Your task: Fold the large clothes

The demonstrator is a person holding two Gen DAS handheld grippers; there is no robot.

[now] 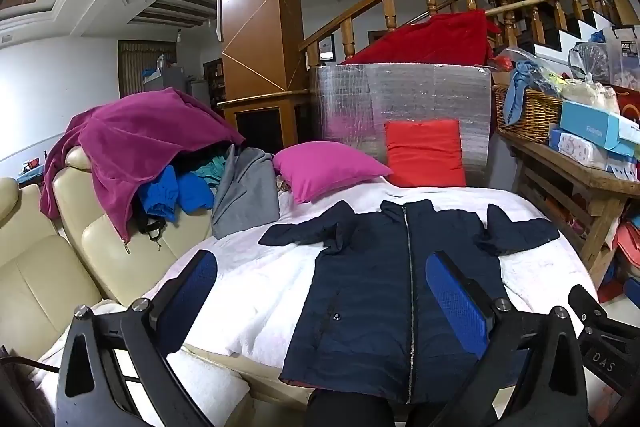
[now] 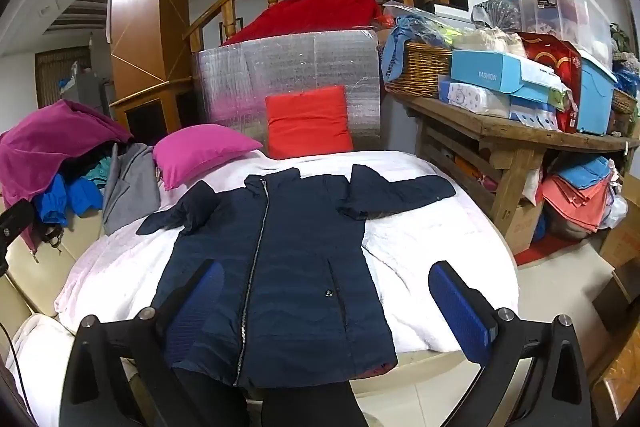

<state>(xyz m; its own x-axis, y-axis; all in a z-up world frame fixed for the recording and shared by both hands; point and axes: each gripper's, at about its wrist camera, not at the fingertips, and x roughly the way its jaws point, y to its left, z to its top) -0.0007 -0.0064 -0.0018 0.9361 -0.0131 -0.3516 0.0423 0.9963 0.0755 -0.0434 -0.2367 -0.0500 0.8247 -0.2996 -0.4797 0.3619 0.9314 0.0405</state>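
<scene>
Jacket (image 1: 360,291) in dark navy lies flat, zipped up, front upward, on the white blanket (image 1: 248,279) that covers the low surface before me, its hem at the near edge and its collar toward the cushions. Both sleeves are spread outward, each bent at the elbow. My left hand-held gripper (image 1: 320,291) hovers above the hem with its blue-padded fingers spread wide, pinching nothing. My right hand-held gripper (image 2: 332,303) hovers likewise above the lower right part of the jacket, fingers spread fully apart, nothing between them. Beyond the collar a pink cushion (image 1: 328,167) lies on the blanket and a red cushion (image 1: 424,153) leans upright against a silver foil panel (image 1: 400,95). To the left, a cream sofa (image 1: 44,259) carries a heap of clothes (image 1: 160,163).
</scene>
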